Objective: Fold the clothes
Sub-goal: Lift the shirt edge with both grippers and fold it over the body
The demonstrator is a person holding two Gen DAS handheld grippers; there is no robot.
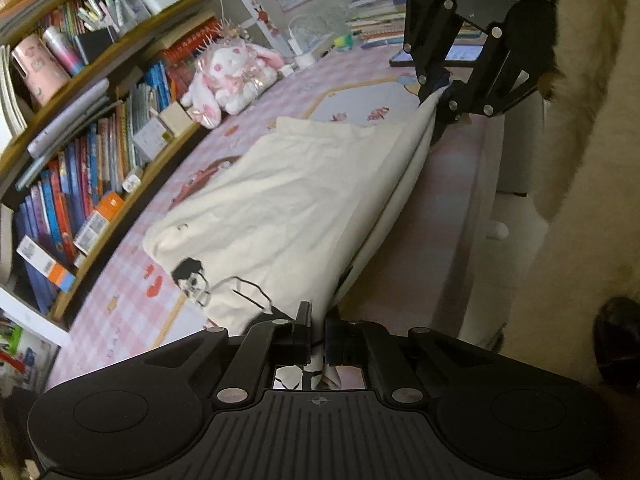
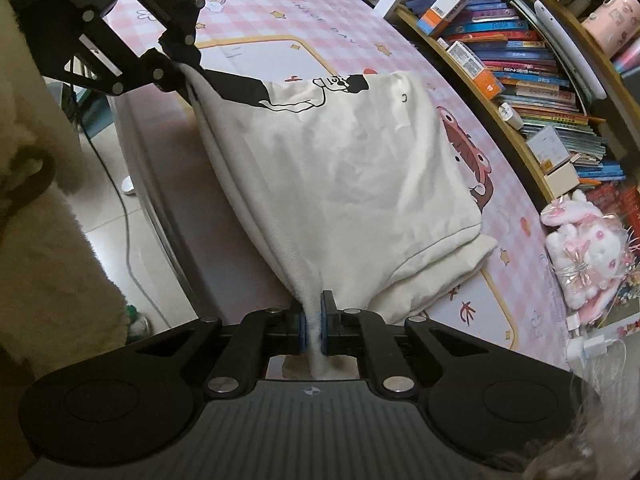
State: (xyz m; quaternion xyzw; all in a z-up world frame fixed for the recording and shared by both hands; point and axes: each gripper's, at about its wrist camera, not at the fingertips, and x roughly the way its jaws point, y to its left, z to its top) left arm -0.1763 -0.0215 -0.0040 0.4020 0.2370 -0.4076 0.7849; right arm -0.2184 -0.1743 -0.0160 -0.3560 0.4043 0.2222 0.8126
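**Holding a cream shirt by one edge with both grippers**

Pinching the same edge of the cream shirt (image 1: 288, 200) from both ends right now. My left gripper (image 1: 318, 320) has its jaws squeezed together on the end with the black cartoon print (image 1: 196, 280), and my right gripper (image 2: 314, 320) is clamped on the plain end, with a bunched strip of fabric running straight down between its blue pads (image 2: 325, 330). Each camera also catches the other gripper up in the far corner, biting the opposite end of that edge.

That held edge is lifted and stretched taut between the two grippers, along the near side of the bed. The rest of the shirt slopes down and lies on the pink checked bedsheet (image 2: 248, 4); it looks doubled over, since I can see two layers at the far corner in the right view.

Past the shirt there's a pink and white plush bunny (image 1: 228, 76) sitting on the bed against the bookshelf (image 1: 80, 168), which is crammed with books. A fuzzy cream sleeve (image 1: 588, 152) fills the side of the left view.
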